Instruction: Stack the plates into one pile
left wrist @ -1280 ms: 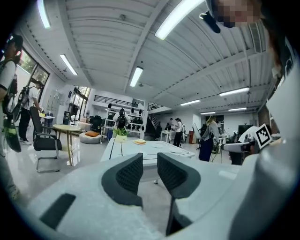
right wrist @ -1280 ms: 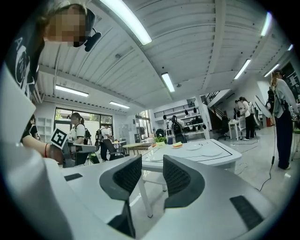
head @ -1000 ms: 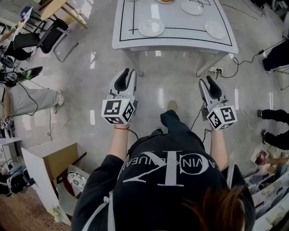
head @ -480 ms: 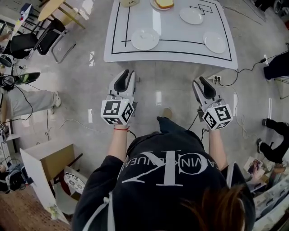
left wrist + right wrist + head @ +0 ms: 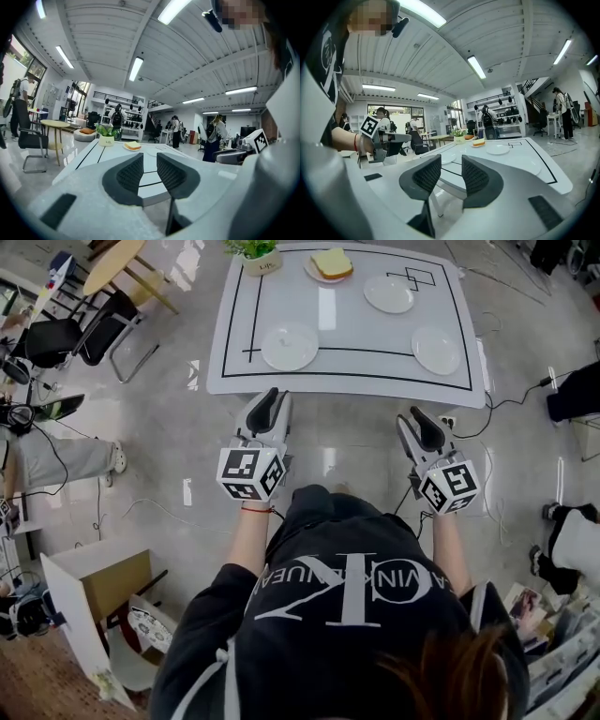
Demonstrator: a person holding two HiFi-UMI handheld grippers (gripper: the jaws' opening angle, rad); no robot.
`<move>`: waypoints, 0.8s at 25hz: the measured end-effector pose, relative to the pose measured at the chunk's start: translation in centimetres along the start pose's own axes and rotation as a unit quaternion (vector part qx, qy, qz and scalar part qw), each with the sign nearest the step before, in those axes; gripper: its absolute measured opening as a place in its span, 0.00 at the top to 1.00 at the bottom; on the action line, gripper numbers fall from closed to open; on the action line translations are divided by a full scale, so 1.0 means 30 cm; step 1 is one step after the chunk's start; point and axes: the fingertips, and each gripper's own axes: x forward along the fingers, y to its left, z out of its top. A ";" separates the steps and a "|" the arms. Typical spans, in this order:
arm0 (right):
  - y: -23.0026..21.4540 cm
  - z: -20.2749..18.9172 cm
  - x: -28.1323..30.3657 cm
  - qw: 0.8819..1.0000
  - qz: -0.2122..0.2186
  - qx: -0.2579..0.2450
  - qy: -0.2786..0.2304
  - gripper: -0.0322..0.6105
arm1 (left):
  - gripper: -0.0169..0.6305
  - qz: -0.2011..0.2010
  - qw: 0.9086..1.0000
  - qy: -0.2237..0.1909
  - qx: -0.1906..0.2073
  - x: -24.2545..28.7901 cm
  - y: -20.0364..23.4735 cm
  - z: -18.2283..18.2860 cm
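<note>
A white table (image 5: pixel 225 381) with black lines stands ahead of me. Three empty white plates lie apart on it: one front left (image 5: pixel 290 346), one front right (image 5: pixel 437 351), one further back (image 5: pixel 389 293). A fourth plate (image 5: pixel 330 265) at the back carries a piece of toast. My left gripper (image 5: pixel 272 399) and right gripper (image 5: pixel 413 418) hover over the floor just short of the table's near edge, both open and empty. In the left gripper view the jaws (image 5: pixel 150 171) frame the tabletop; the right gripper (image 5: pixel 451 174) looks across it at the back plate (image 5: pixel 497 150).
A potted plant (image 5: pixel 253 251) sits at the table's back left corner. Chairs (image 5: pixel 94 320) and a round wooden table (image 5: pixel 112 259) stand to the left. A power strip and cables (image 5: pixel 448 421) lie on the floor by the right gripper. A cardboard box (image 5: pixel 103 568) is behind left.
The person has walked forward: both grippers have come close to the table's near edge, and more of the tabletop, with the plant and the toast plate, has come into view.
</note>
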 end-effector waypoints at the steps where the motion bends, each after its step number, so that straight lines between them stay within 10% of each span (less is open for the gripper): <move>1: -0.016 -0.001 -0.003 1.000 -0.004 0.002 0.000 0.74 | 0.83 -0.007 1.000 0.004 0.001 0.019 -0.016 -0.002; 20: -0.450 -0.028 0.007 0.993 -0.108 0.050 0.027 0.74 | 0.85 -0.148 0.986 0.077 -0.013 0.600 -0.246 -0.075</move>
